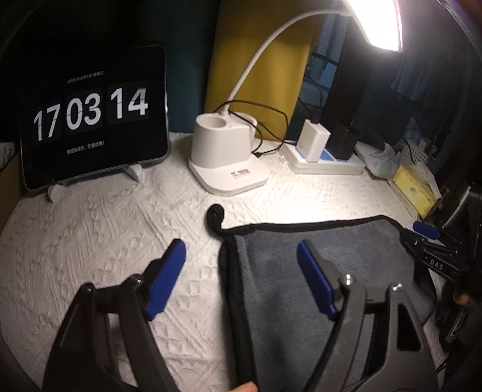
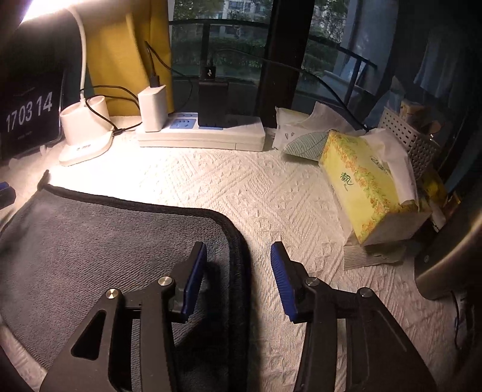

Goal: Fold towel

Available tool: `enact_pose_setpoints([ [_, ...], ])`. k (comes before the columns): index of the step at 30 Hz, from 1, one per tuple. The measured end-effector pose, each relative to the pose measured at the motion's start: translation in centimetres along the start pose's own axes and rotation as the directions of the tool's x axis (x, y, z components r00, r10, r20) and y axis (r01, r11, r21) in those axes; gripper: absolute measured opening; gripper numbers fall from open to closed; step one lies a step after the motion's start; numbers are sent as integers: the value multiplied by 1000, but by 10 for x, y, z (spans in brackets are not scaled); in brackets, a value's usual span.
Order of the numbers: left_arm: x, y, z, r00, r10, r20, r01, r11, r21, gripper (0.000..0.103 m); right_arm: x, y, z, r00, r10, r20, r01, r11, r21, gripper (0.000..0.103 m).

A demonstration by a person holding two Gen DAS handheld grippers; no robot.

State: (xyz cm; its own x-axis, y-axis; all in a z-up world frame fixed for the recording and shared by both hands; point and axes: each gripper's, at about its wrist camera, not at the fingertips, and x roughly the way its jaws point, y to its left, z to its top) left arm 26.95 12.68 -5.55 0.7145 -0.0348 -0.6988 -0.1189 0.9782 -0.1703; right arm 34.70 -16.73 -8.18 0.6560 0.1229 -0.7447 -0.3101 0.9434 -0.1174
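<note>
— What could you read from the tablet [image 1: 93, 120]?
— I read 17 03 14 on its flip clock; the small lines were too blurred.
— Anything right of the tablet?
— I saw "DAS" on the right gripper [image 1: 421, 232].

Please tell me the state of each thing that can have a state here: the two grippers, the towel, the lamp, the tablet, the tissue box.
Left gripper: open, straddling the towel's left edge.
Right gripper: open, straddling the towel's right edge.
Towel: lying flat, ungripped.
Desk lamp: on.
Tablet: on, showing clock.
Tissue box: open, tissue sticking out.
</note>
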Motion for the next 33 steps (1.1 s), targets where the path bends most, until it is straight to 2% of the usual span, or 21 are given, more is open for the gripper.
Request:
enact_pose_setpoints([
  [7,-23,-8,-8,999,-24,25,24,1000,7,83,-23,6,-5,999,16,32,-16,1000,0,47],
  [20,-46,-15,-26,998,-54,27,54,999,-2,84,-61,16,-19,996,49,80,-49,999,-1,47],
  [33,-76,-37,-49,996,-69,53,67,996,51,84,-90,21,-39,991,76,109,-78,997,10,47],
])
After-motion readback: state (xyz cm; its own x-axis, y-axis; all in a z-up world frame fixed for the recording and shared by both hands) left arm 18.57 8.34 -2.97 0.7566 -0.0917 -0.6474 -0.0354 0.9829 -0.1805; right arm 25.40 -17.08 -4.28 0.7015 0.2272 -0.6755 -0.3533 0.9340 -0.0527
